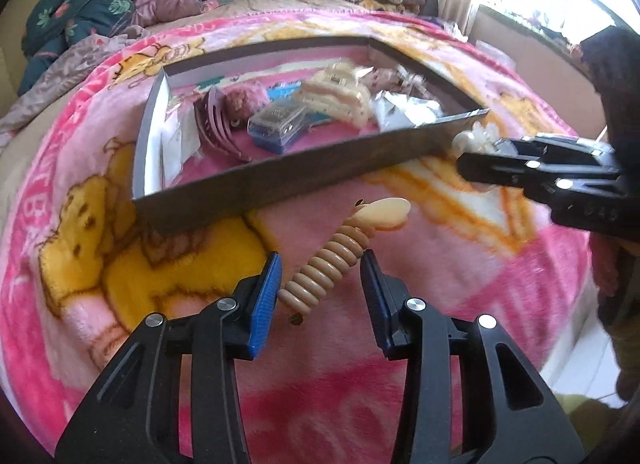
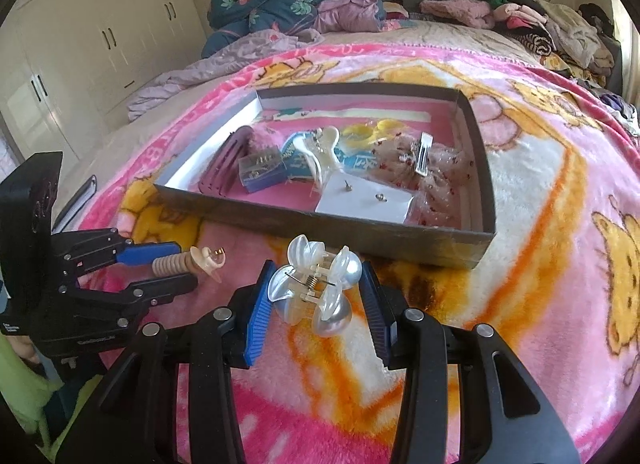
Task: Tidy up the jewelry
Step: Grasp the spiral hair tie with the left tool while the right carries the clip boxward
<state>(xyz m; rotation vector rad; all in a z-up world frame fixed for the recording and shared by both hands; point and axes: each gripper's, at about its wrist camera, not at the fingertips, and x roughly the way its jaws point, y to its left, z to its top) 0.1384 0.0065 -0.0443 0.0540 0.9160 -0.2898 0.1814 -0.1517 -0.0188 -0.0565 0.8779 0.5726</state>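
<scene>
The box point(image 2: 400, 240) lies on the blanket point(image 2: 540, 264), clips inside.

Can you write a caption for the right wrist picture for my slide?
Right gripper holds a pearly flower hair clip above the pink blanket, near the open box of accessories.

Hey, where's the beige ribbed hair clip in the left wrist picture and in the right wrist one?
Left wrist: the beige ribbed hair clip is at lower centre, between the left gripper's blue pads.
Right wrist: the clip is at the left edge, in that gripper.
Shared landmark: the shallow box just behind it on the pink blanket.
</scene>
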